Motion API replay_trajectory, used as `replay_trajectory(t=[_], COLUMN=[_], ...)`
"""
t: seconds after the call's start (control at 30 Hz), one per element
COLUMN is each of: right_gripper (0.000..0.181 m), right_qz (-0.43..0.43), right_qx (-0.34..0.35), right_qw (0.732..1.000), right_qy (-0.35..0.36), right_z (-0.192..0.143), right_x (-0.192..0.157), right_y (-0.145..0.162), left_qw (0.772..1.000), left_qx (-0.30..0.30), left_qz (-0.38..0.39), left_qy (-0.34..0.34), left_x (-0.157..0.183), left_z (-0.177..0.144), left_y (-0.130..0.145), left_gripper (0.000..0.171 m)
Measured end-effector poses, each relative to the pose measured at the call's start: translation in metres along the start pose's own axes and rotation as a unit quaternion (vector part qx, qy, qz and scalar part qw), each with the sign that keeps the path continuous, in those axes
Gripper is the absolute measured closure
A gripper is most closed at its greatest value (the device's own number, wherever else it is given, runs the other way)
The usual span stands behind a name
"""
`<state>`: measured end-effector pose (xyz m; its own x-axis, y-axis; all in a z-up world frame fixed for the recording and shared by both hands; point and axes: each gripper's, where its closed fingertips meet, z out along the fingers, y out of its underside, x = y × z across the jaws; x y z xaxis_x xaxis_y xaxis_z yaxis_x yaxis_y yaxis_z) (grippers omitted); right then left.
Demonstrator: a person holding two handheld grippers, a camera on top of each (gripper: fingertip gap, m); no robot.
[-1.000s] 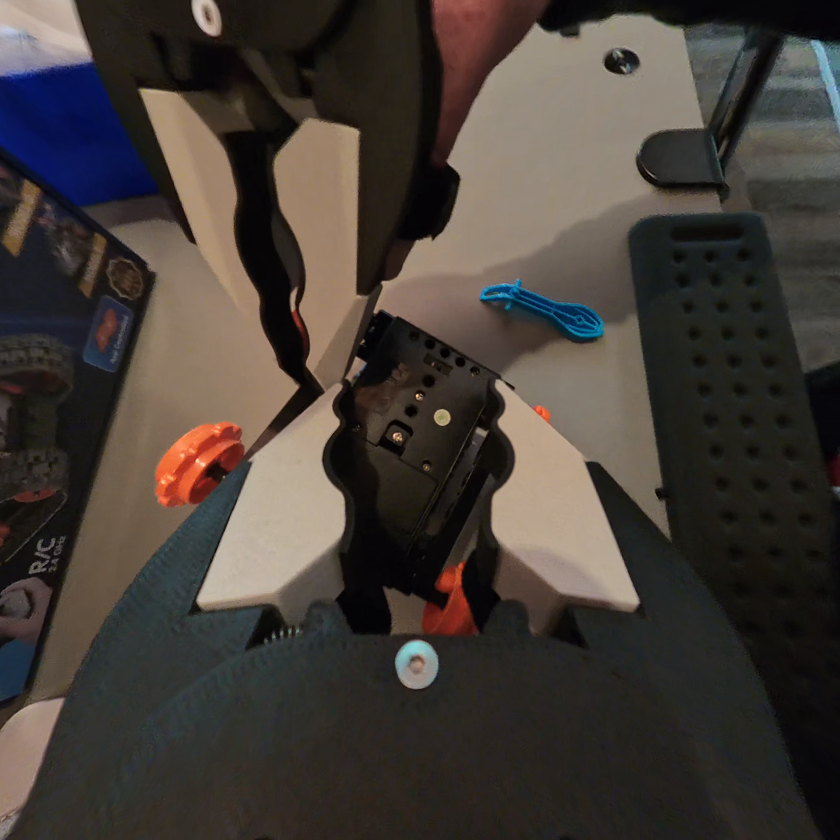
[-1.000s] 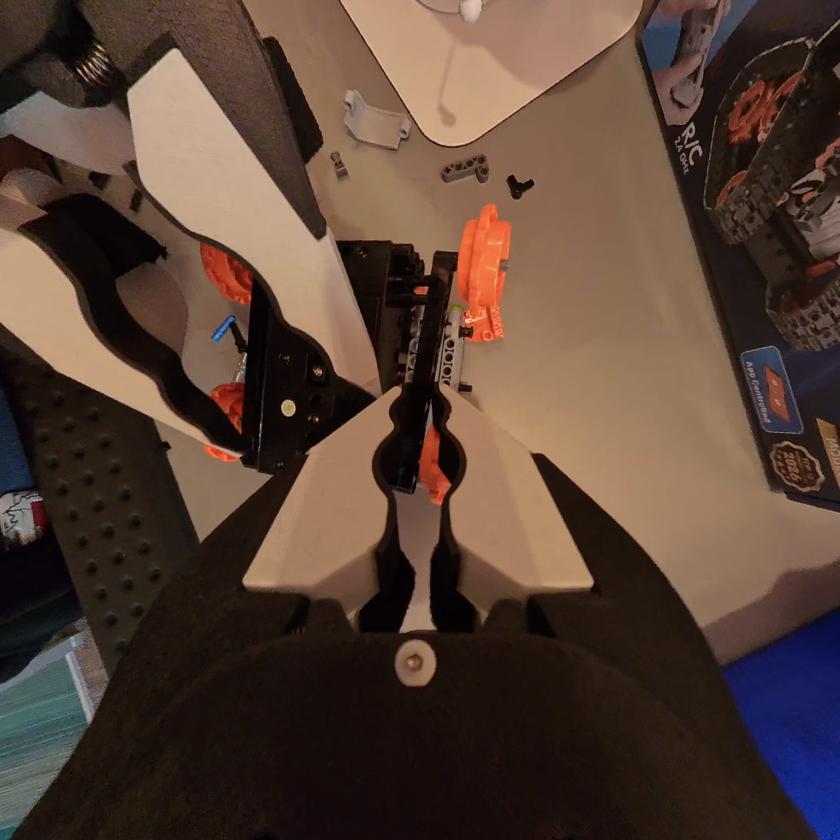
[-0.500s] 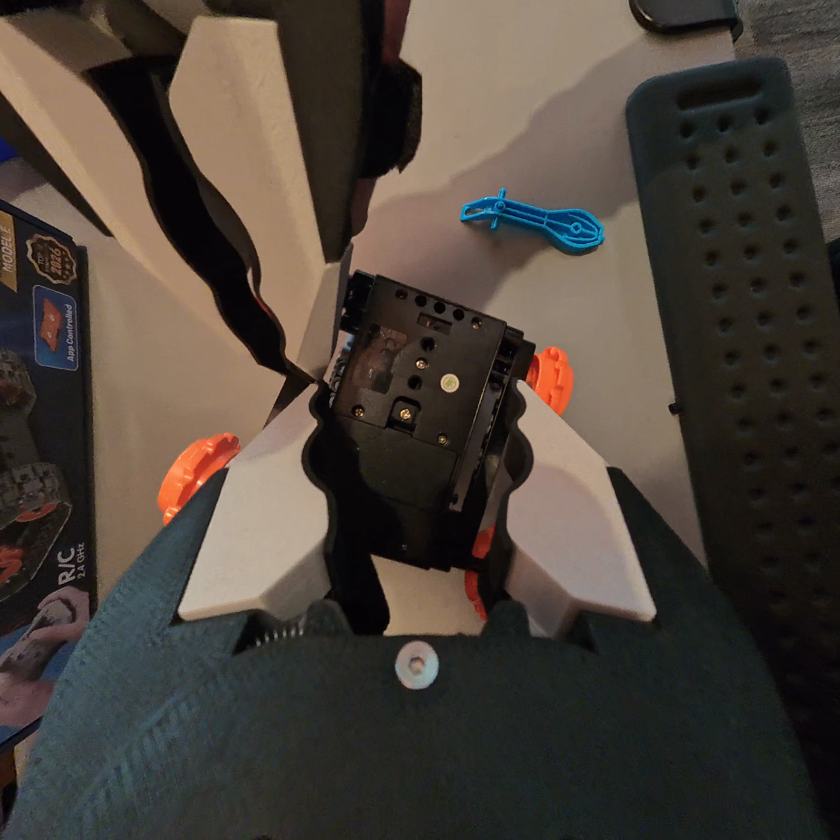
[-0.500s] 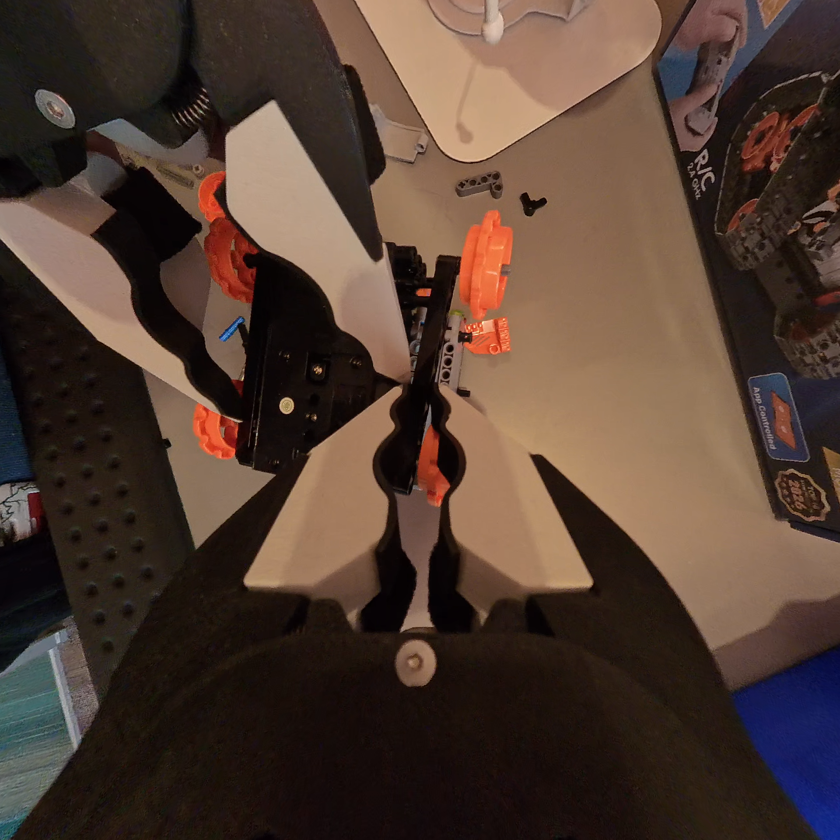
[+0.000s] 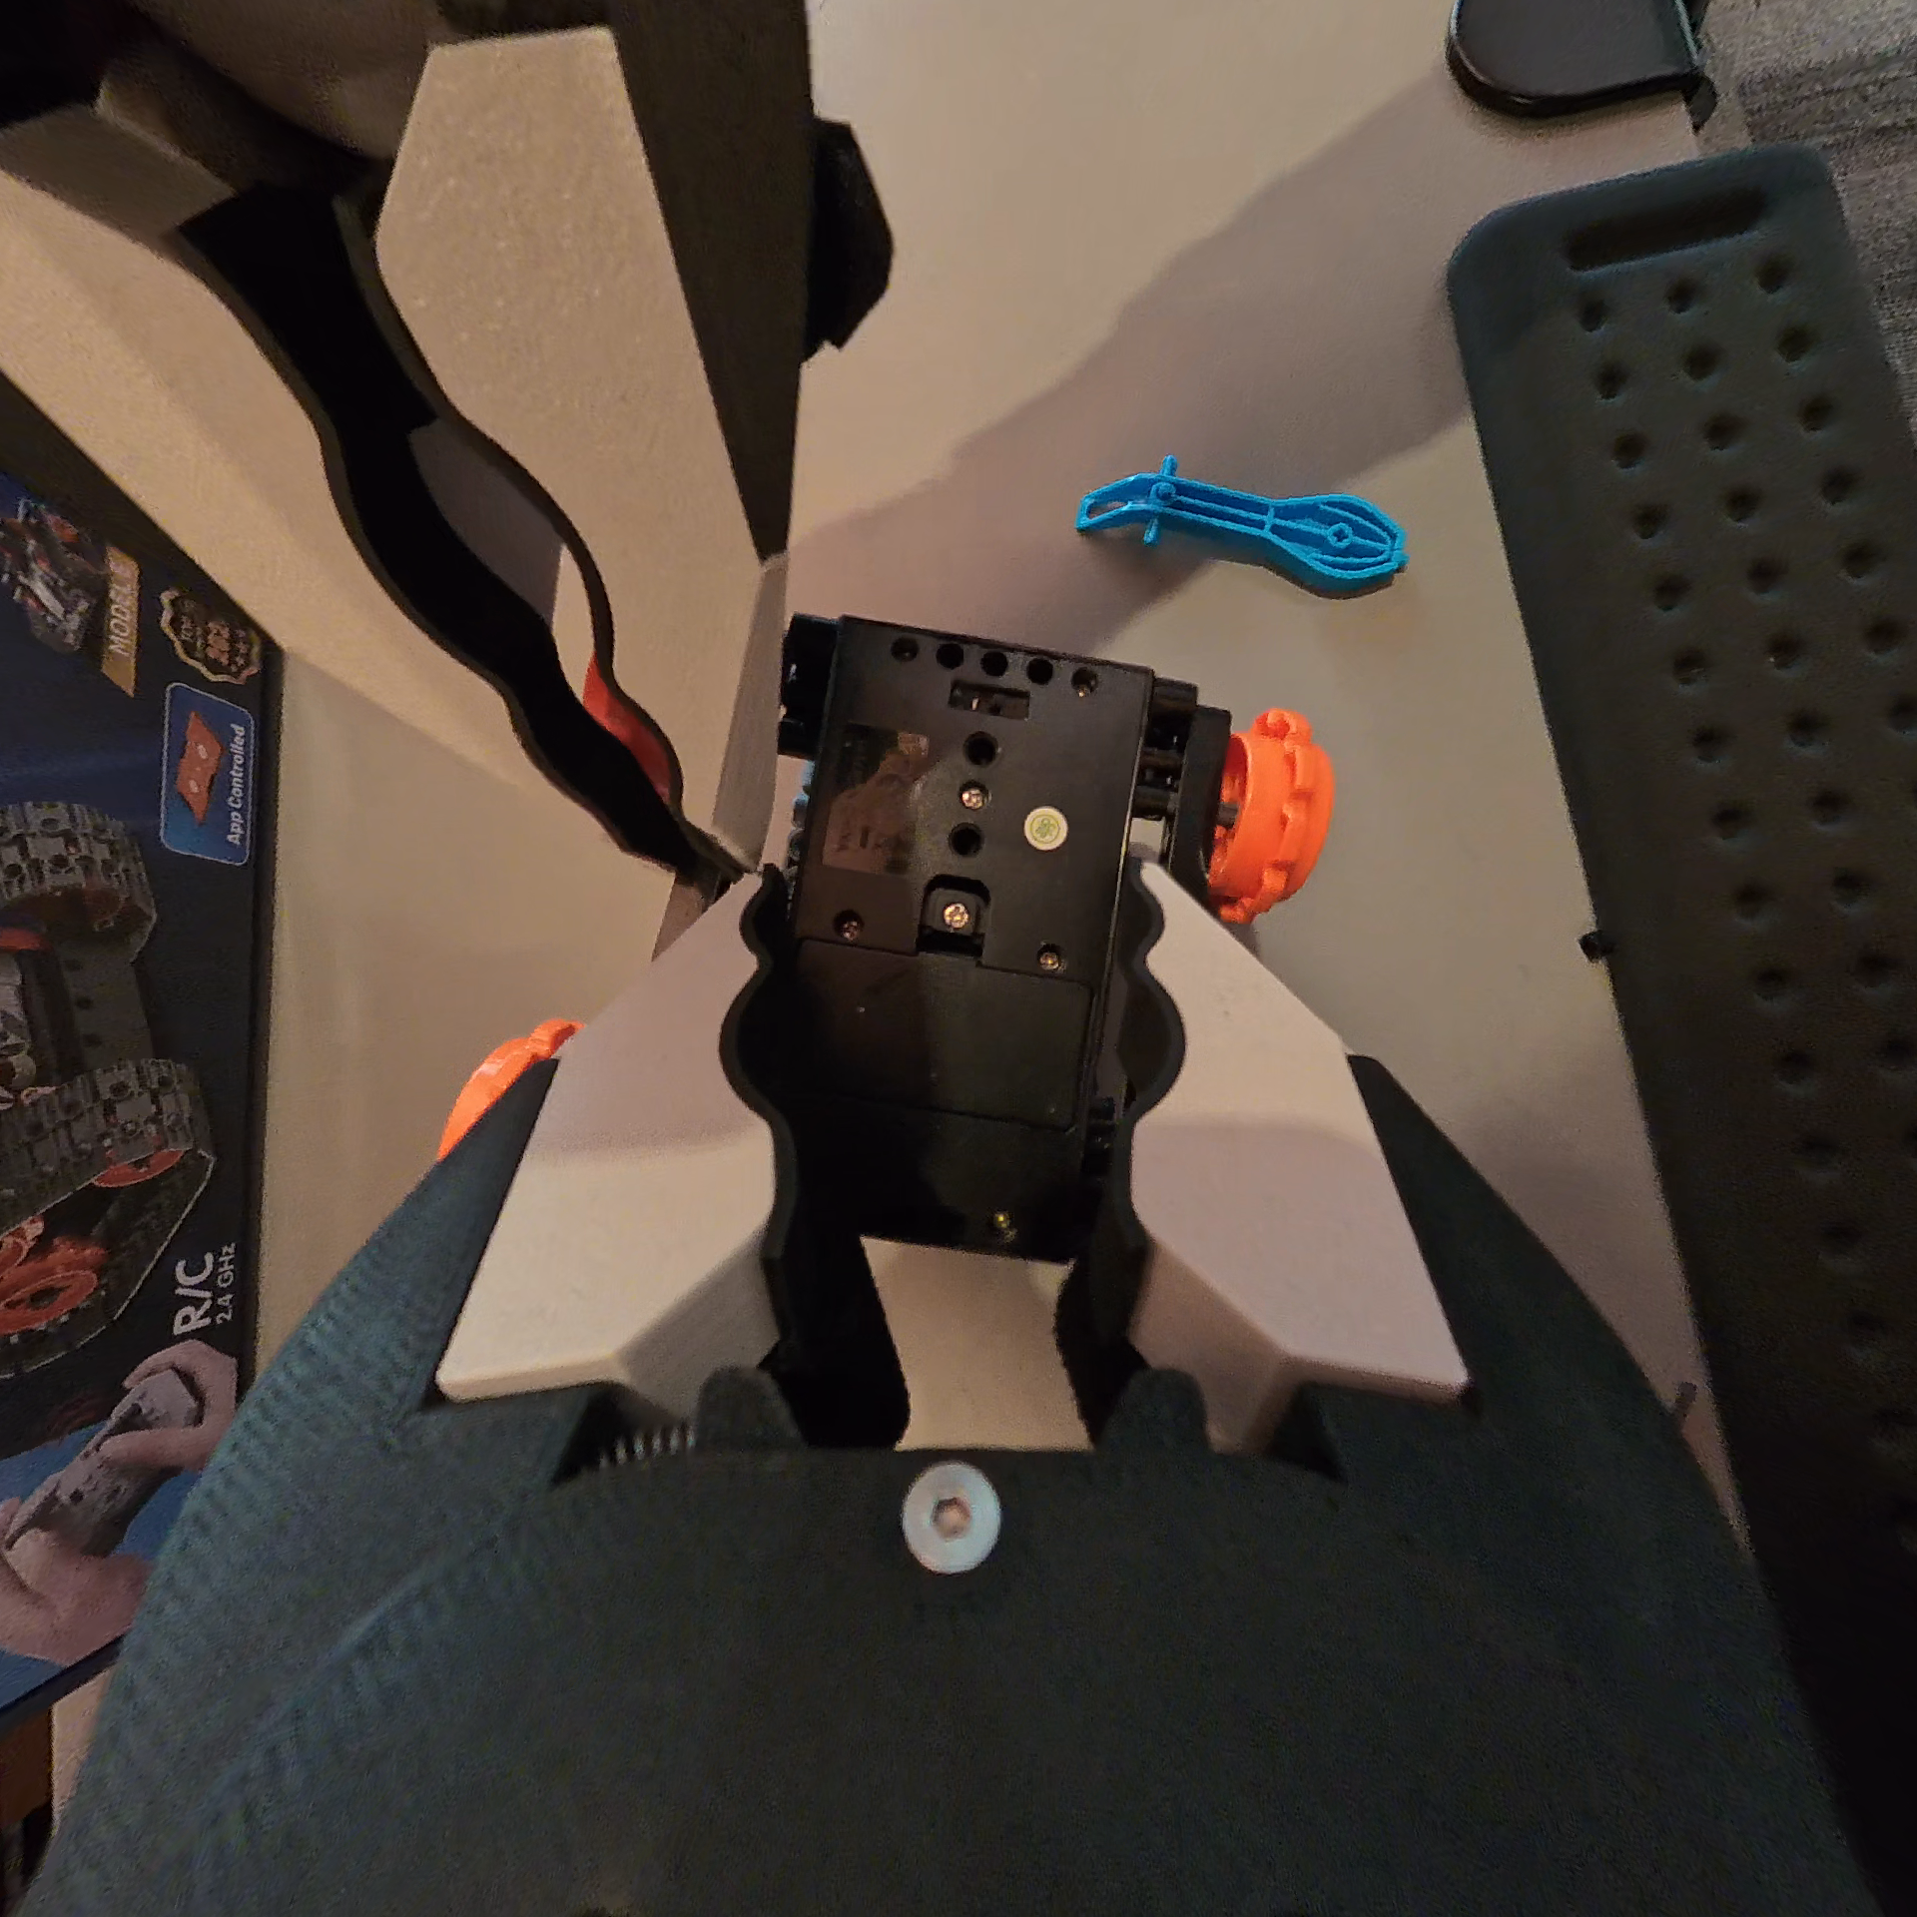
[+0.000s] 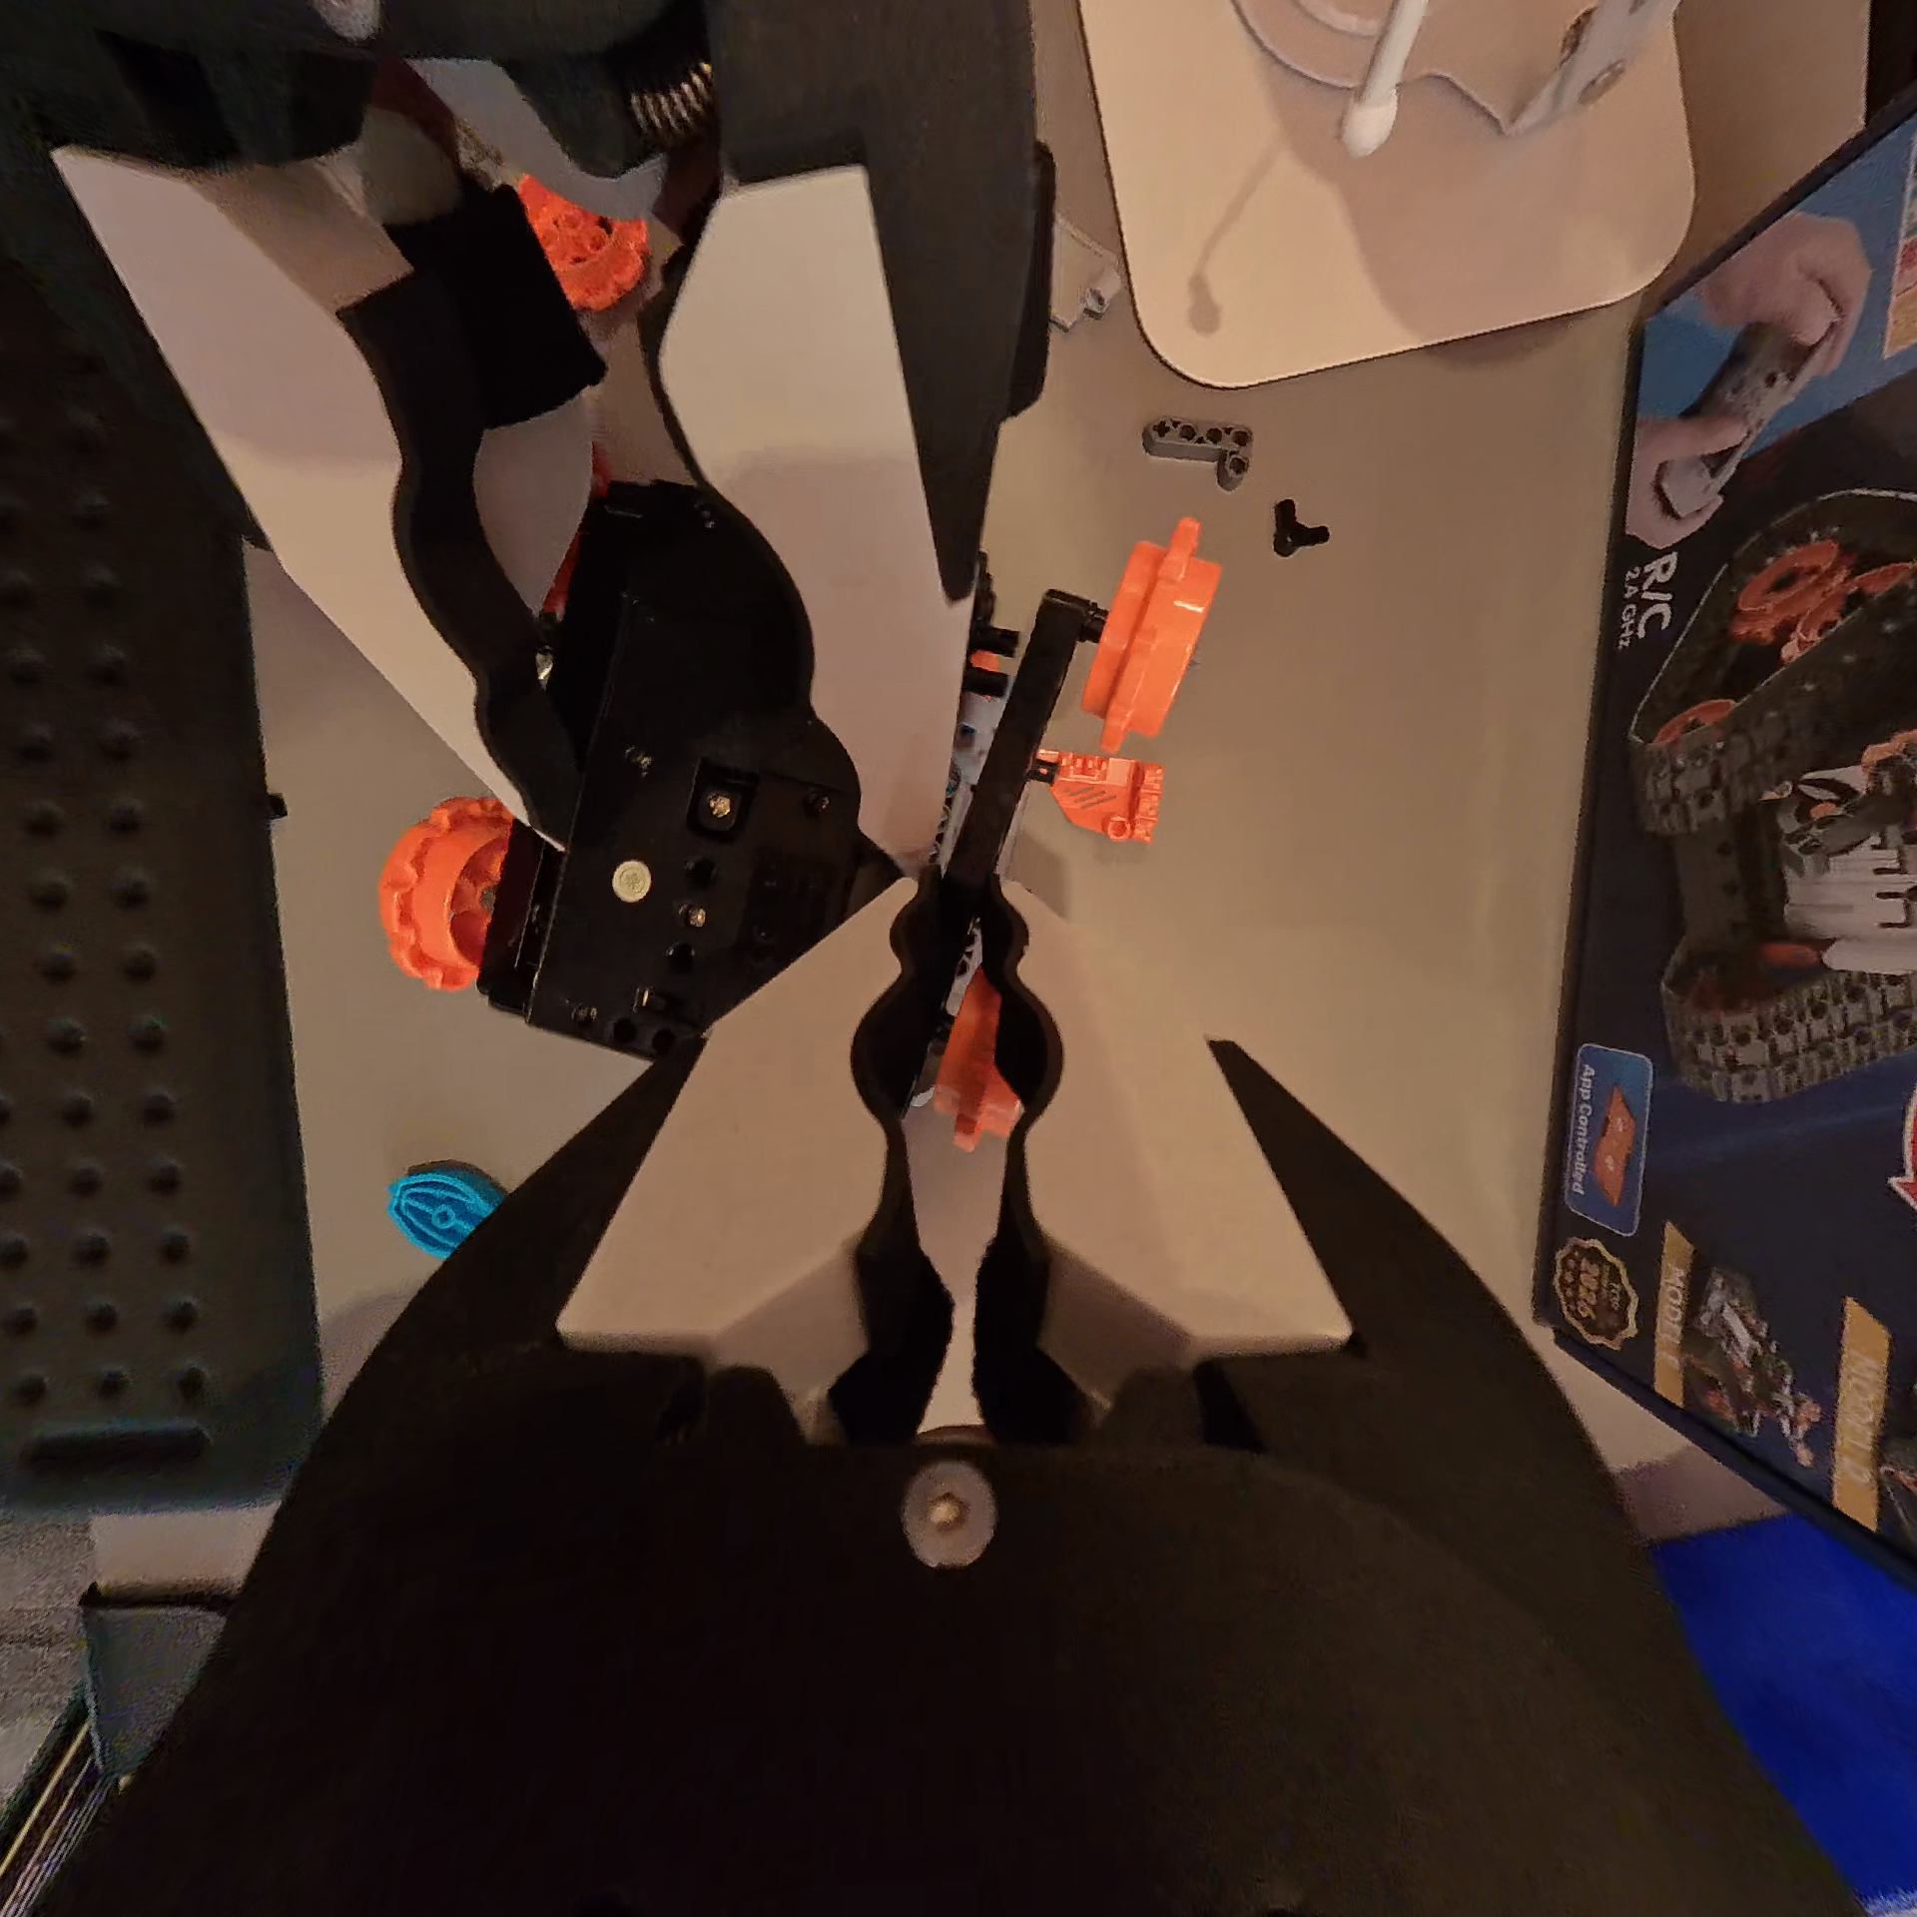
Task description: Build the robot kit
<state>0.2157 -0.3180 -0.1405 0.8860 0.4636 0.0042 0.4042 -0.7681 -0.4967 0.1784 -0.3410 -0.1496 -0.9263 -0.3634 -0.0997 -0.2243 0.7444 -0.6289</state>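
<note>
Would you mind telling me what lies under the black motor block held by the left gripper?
Beneath the black motor block, held in the left gripper, only bare beige table shows around its edges. An orange toothed wheel sticks out sideways. The block hides its own underside.

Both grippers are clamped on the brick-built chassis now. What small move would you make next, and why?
Probably hold the left gripper steady on the black motor block and ease the right gripper inward on the thin black side beam. The beam, carrying an orange toothed wheel, sits angled against the block with grey bricks showing between them, so it may not be seated.
</note>
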Motion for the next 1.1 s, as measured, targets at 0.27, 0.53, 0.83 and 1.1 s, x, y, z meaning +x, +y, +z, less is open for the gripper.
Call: replay_trajectory(t=[0.27,0.53,0.83,1.1], right_gripper=[0.173,0.176,0.178,0.179], right_qz=[0.057,0.057,0.009,0.025], right_qx=[-0.028,-0.071,-0.066,-0.048], right_qw=[0.998,0.995,0.994,0.997], right_qy=[0.017,0.039,0.081,0.045], right_z=[-0.001,0.000,-0.001,-0.002], right_x=[-0.002,-0.003,0.001,0.004], right_y=[0.004,0.015,0.015,0.014], left_qw=[1.000,1.000,1.000,0.999], left_qx=[0.007,0.009,0.016,0.028], left_qz=[-0.003,-0.002,0.010,-0.008], left_qy=[-0.005,0.004,-0.011,-0.014], left_x=[0.000,0.001,0.000,-0.002], left_z=[0.002,0.006,0.007,0.008], left_y=[-0.002,-0.007,-0.009,-0.009], left_gripper=[0.108,0.108,0.109,0.108])
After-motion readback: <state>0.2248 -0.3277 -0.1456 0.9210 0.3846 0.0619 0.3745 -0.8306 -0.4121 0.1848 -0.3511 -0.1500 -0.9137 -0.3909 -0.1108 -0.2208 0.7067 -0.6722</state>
